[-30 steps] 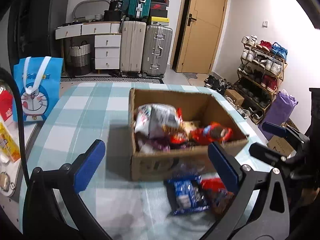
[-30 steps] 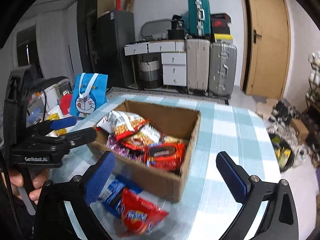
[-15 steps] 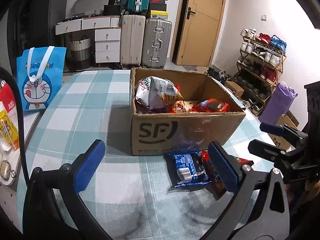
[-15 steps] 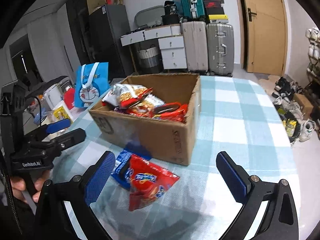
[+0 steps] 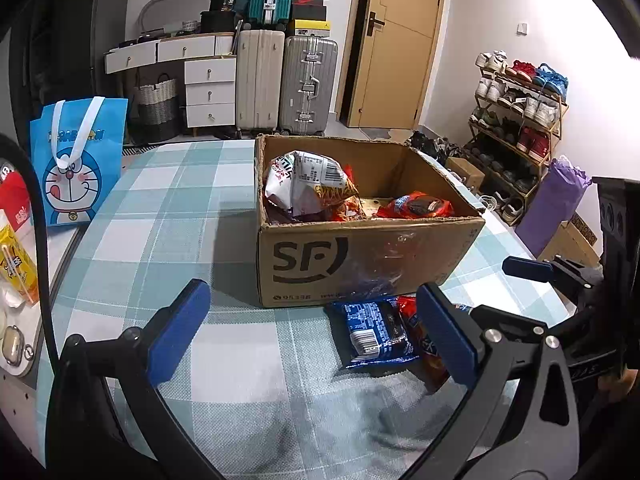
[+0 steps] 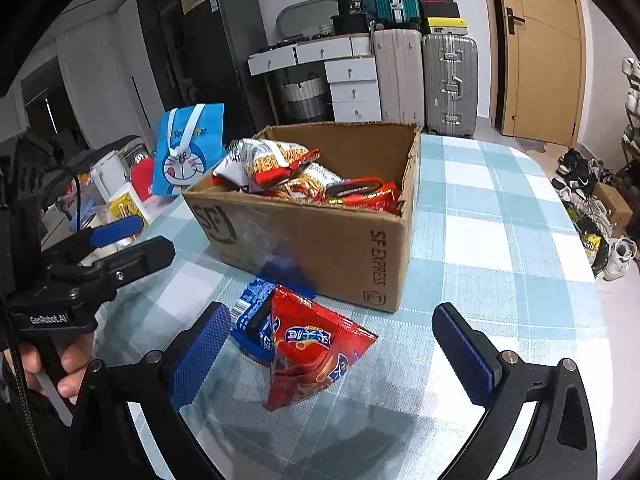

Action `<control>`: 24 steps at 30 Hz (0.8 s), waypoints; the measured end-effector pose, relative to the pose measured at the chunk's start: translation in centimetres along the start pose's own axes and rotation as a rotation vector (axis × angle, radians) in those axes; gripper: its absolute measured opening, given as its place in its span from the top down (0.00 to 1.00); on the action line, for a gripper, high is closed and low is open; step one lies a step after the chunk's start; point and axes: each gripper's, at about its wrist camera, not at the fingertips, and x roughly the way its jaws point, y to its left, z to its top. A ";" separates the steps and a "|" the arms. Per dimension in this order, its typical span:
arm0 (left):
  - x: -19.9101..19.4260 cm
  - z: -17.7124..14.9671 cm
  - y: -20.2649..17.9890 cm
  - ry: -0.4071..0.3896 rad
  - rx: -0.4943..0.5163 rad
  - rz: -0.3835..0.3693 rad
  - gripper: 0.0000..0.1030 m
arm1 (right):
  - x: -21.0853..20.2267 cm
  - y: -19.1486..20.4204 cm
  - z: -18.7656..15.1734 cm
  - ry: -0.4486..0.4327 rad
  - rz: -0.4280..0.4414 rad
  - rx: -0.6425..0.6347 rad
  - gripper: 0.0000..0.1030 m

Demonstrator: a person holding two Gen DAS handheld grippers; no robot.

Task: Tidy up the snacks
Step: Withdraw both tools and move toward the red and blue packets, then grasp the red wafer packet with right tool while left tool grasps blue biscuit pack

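Observation:
An open cardboard box [image 5: 372,256] [image 6: 332,248] stands on the checked tablecloth, with several snack packets in it. A blue snack packet [image 5: 374,334] [image 6: 252,314] and a red snack packet [image 6: 312,350] [image 5: 420,332] lie on the cloth in front of the box. My left gripper [image 5: 316,334] is open and empty, low over the cloth, left of the blue packet. My right gripper [image 6: 332,354] is open and empty, its jaws standing either side of the red packet, apart from it. Each gripper shows in the other's view, the left one [image 6: 120,240] and the right one [image 5: 536,276].
A blue Doraemon bag [image 5: 76,164] [image 6: 188,148] stands at the table's left side, with small items [image 5: 16,256] beside it. Suitcases [image 5: 280,80], drawers and a door are behind. A shoe rack [image 5: 516,120] is at the right.
Both grippers have dropped lower and drawn nearer to the packets in front of the box; the box's front face now shows. Both jaws stay open.

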 end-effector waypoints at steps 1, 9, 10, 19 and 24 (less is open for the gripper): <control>0.0 0.0 0.0 0.003 0.002 -0.002 0.01 | 0.1 0.0 -0.1 0.003 0.001 -0.001 0.00; 0.3 0.1 0.1 0.010 0.001 -0.005 0.01 | 1.0 0.2 -0.5 0.041 0.011 -0.008 0.00; 0.4 0.1 0.1 0.013 0.003 -0.005 0.01 | 1.2 0.3 -0.6 0.047 0.011 -0.010 0.00; 1.5 -0.5 -0.1 0.055 0.025 0.005 0.01 | 2.4 0.4 -1.2 0.093 0.014 -0.028 0.00; 2.8 -1.0 -0.3 0.099 0.036 0.019 0.01 | 3.3 0.4 -1.6 0.135 0.020 -0.037 0.00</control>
